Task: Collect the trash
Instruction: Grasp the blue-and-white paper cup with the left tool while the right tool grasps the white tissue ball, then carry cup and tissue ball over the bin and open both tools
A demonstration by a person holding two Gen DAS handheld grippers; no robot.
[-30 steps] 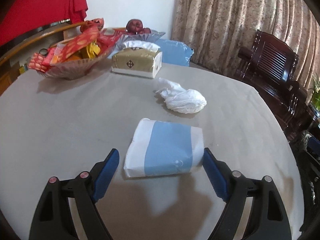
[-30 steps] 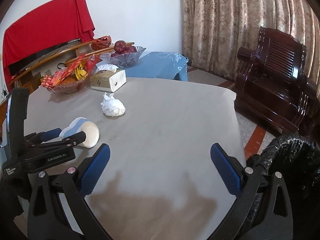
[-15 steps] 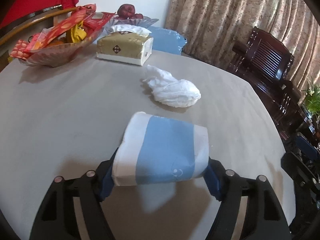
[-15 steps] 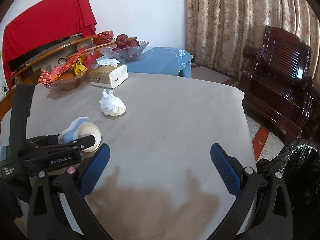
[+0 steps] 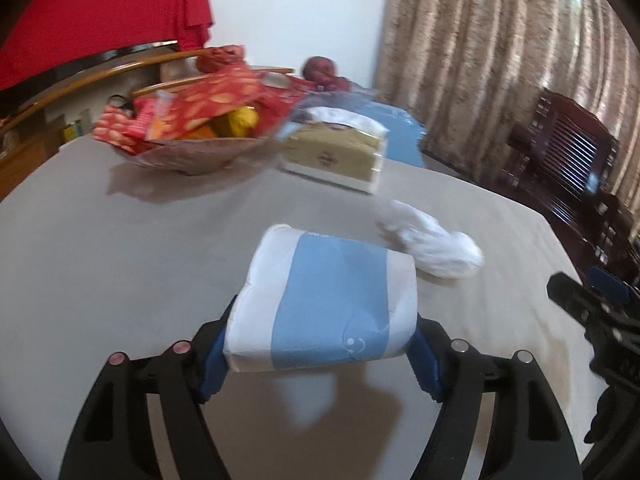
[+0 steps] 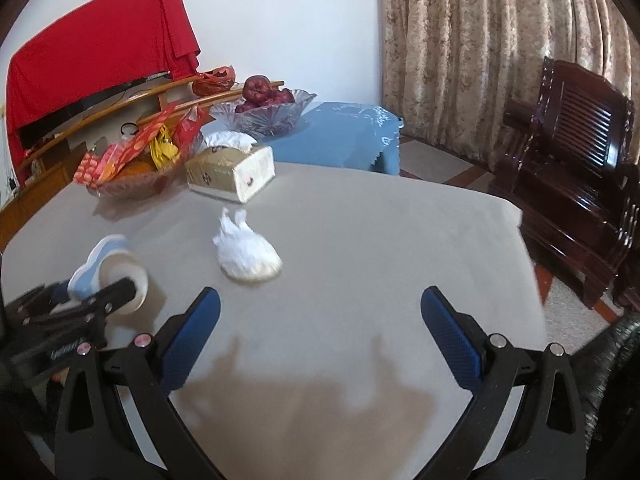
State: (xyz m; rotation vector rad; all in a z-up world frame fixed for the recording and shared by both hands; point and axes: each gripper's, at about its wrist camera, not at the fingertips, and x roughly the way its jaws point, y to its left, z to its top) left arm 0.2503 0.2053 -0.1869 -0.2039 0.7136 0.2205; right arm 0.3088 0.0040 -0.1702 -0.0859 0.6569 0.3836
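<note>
My left gripper is shut on a crushed white-and-blue paper cup and holds it above the grey table. The cup also shows in the right wrist view, held by the left gripper at the left. A crumpled white tissue lies on the table ahead of my right gripper, which is open and empty. The tissue also shows in the left wrist view, beyond the cup to the right. A black trash bag is at the right edge, beside the table.
A tissue box and a bowl of red snack packets stand at the table's far side. A glass fruit bowl sits on a blue-covered stand behind. A dark wooden chair stands at the right by the curtain.
My left gripper closed on the cup and lifted it off the table. My right gripper moved forward toward the tissue.
</note>
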